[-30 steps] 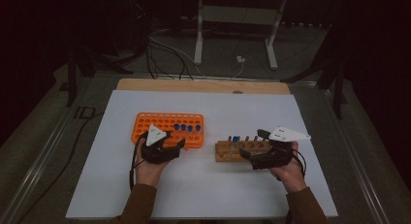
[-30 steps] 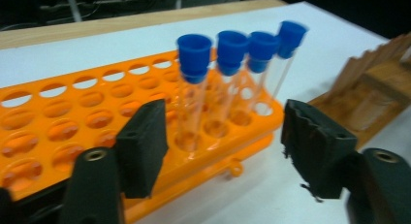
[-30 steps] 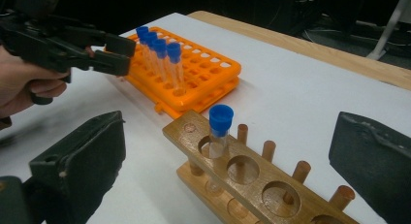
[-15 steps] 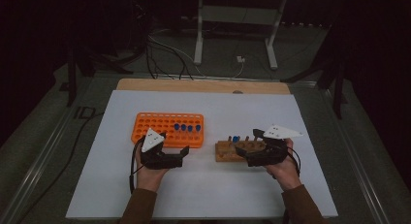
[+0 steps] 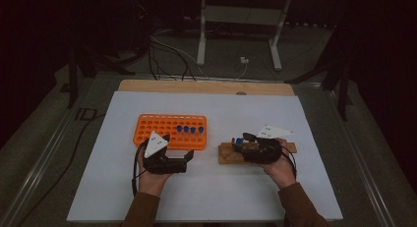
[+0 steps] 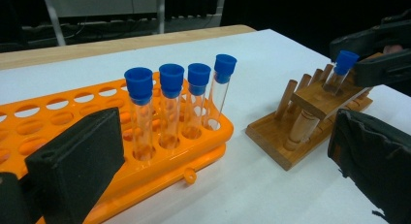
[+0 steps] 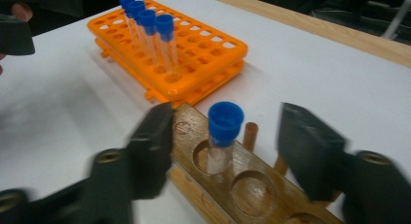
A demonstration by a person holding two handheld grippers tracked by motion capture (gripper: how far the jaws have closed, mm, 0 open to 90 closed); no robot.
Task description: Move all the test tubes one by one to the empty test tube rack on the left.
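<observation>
High view, table: over the white table two hands come in from six o'clock, each with a black gripper.
High view, left gripper: it sits just off the near edge of the orange rack, jaws spread wide, nothing between them.
High view, rack tubes: four blue-capped tubes stand in a row at the rack's three o'clock side.
High view, right gripper: it lies over the wooden stand, well to the three o'clock side of the rack, jaws pointing toward nine o'clock at a capped tube in the stand.
Left gripper view, own jaws: two black pads, at eight o'clock and four o'clock, stand far apart and bare.
Left gripper view, scene: the four tubes are upright in the rack at centre; at two o'clock the stand holds its single tube, with the other gripper's jaws on either side of the blue cap.
Right gripper view, tube: it stands upright in the end hole of the stand, dead centre.
Right gripper view, own jaws: they have just been closing and are blurred, the tube is between them, a clear gap shows on both sides, so no pinch.
Right gripper view, background: the rack is at eleven o'clock.
</observation>
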